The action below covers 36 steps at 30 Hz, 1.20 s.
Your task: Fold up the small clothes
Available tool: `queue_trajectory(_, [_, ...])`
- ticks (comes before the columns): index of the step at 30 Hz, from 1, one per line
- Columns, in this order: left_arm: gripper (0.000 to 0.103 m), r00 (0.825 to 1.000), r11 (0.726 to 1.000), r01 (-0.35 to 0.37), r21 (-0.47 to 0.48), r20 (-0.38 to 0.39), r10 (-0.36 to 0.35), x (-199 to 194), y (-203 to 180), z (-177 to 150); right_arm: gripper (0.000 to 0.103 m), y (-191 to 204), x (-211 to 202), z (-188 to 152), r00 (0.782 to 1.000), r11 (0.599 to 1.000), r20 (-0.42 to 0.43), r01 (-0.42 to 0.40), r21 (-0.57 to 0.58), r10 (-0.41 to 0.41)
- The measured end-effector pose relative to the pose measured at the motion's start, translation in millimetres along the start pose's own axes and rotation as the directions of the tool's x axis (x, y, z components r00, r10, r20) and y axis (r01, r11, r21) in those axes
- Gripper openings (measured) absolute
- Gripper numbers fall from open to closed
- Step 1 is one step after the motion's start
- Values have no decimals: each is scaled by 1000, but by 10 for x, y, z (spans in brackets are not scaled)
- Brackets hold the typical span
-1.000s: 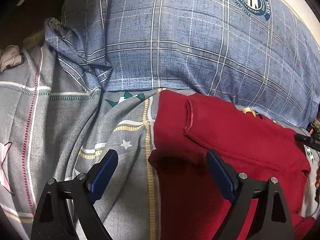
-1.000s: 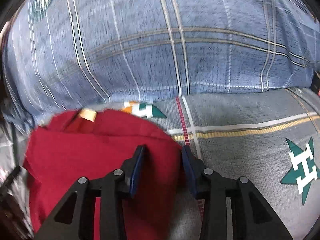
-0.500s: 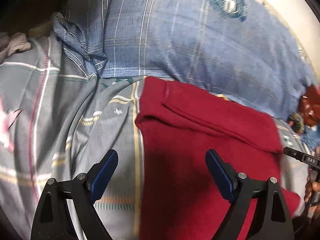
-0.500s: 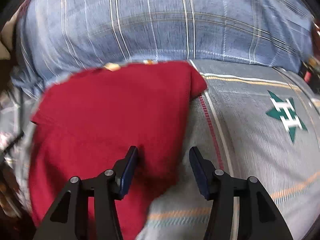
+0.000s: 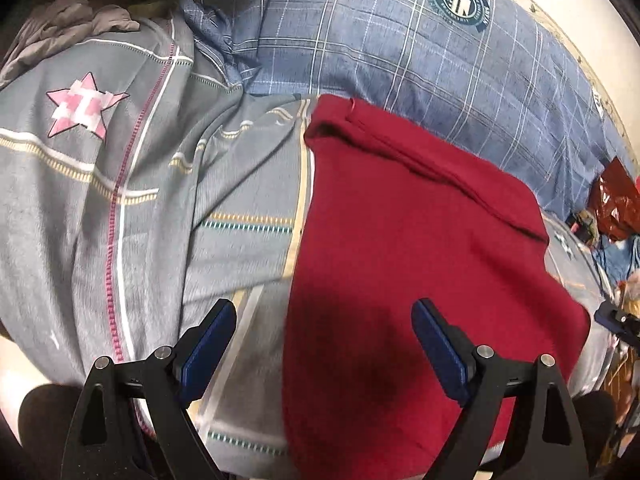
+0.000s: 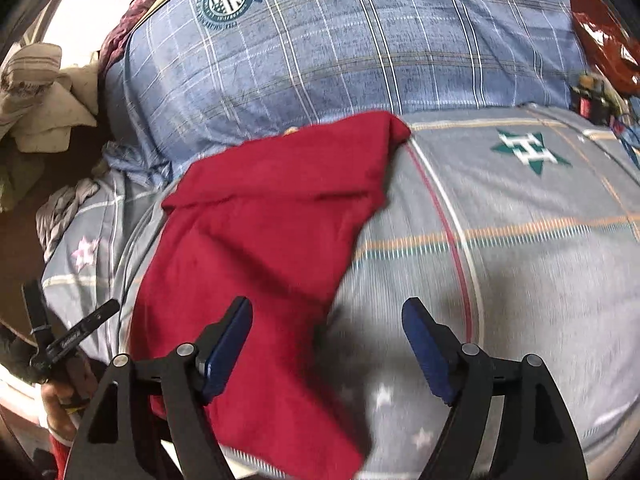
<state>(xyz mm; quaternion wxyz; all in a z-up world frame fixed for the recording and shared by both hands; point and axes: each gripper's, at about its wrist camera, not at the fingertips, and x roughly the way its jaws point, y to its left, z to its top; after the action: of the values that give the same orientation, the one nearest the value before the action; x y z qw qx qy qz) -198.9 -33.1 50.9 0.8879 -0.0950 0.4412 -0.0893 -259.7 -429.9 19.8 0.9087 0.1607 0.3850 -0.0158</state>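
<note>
garment: red cloth (image 5: 420, 260) lies folded flat on bed (image 5: 100, 200), frame centre
left gripper (image 5: 324, 350): your fingers released, empty
right gripper (image 6: 328, 344): fingers just opening, cloth dropped so the fold stays

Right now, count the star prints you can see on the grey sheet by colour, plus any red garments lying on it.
Green star: 1
Pink star: 1
Small white stars: 2
Red garment: 1
Total: 5
</note>
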Motion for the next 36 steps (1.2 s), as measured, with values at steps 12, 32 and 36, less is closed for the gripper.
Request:
queue_trajectory(12, [90,998,1000,3,29,-62,-1,-22,-57,-316,81,-258,-56,-416,999,993,-26,-28,113,31])
queue_trajectory(32, [89,994,999,29,-43,-105,-34,30,-33,-355,82,-605,-188,-659,999,975,12,-51,216,50])
queue_trajectory(36, [89,994,996,38,-76,-102,-46,-12,53,-353,83,-562,-256,-645,998,979,33,-56,196,50])
